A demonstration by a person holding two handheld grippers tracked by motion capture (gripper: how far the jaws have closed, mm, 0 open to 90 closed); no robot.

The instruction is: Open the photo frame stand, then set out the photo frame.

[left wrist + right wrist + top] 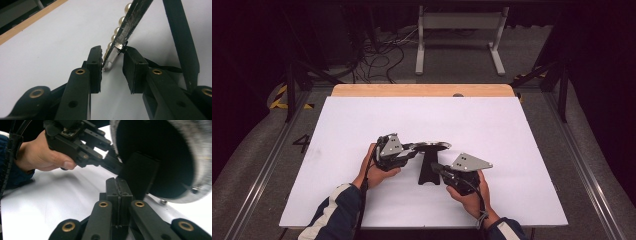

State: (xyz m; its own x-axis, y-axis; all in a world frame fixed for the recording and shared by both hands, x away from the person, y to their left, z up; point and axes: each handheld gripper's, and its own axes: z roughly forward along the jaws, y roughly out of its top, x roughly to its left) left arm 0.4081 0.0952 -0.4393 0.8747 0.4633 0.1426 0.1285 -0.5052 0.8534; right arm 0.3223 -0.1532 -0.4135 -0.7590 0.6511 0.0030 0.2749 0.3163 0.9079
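My left gripper (414, 147) pinches the rim of the round mirror (432, 146); its black stand (428, 172) rests on the white table (337, 150). Right gripper (117, 187): jaws pressed together w/ nothing between, just beside the stand.

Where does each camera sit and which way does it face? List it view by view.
High view: above the person's side, looking forward and down at the table; both forearms show.
Left gripper view: on the left tongs, looking along them at the pearl-edged disc they grip.
Right gripper view: on the shut right tongs, facing the disc; the left hand shows.
Shared: every view shows the disc.
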